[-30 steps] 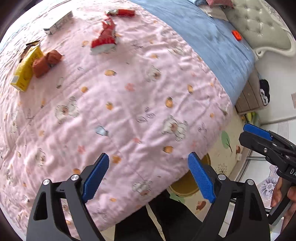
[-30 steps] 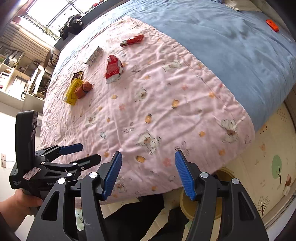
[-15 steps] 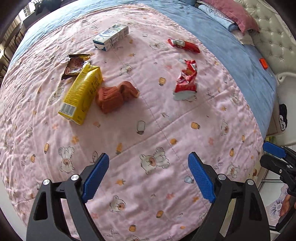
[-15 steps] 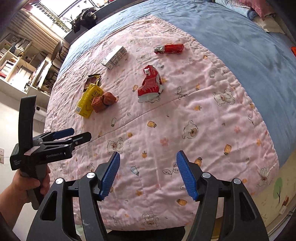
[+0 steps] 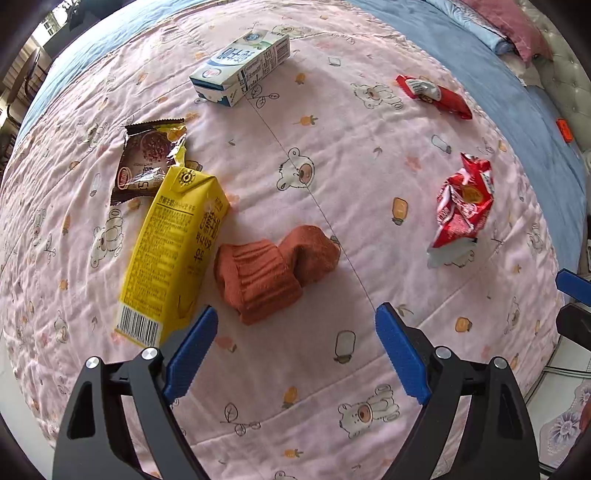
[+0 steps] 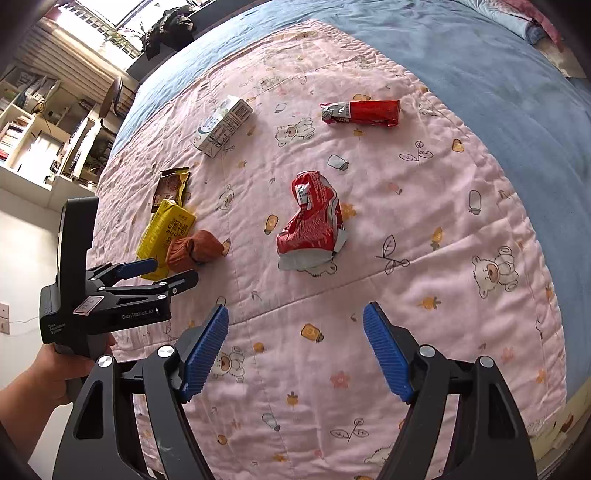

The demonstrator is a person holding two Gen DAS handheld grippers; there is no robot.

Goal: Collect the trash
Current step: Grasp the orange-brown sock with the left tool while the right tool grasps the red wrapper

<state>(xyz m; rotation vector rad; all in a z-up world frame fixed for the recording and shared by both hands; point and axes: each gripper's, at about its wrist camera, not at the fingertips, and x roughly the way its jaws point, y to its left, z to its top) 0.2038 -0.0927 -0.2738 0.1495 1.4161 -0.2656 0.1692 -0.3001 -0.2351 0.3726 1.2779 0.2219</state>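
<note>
Trash lies on a pink quilt [image 5: 332,155]: a yellow drink carton [image 5: 173,254] [image 6: 162,232], a brown snack wrapper [image 5: 147,158] [image 6: 171,186], a white-blue milk carton [image 5: 242,68] [image 6: 223,125], a crumpled red wrapper [image 5: 461,203] [image 6: 312,221] and a red bar wrapper [image 5: 434,96] [image 6: 364,112]. A rust-coloured rolled sock [image 5: 273,269] [image 6: 194,249] lies beside the yellow carton. My left gripper [image 5: 295,354] is open and empty, just short of the sock. My right gripper [image 6: 295,354] is open and empty, hovering short of the crumpled red wrapper.
The quilt covers a bed with a blue sheet [image 6: 480,62] and pillows [image 5: 506,26] at the far end. A small orange object [image 5: 564,130] lies on the blue sheet. Shelves and a desk [image 6: 40,122] stand beyond the bed's left side.
Both grippers have moved forward from the bed's edge over the quilt. The trash now lies much closer, and the left gripper has closed in on the sock and yellow carton.
</note>
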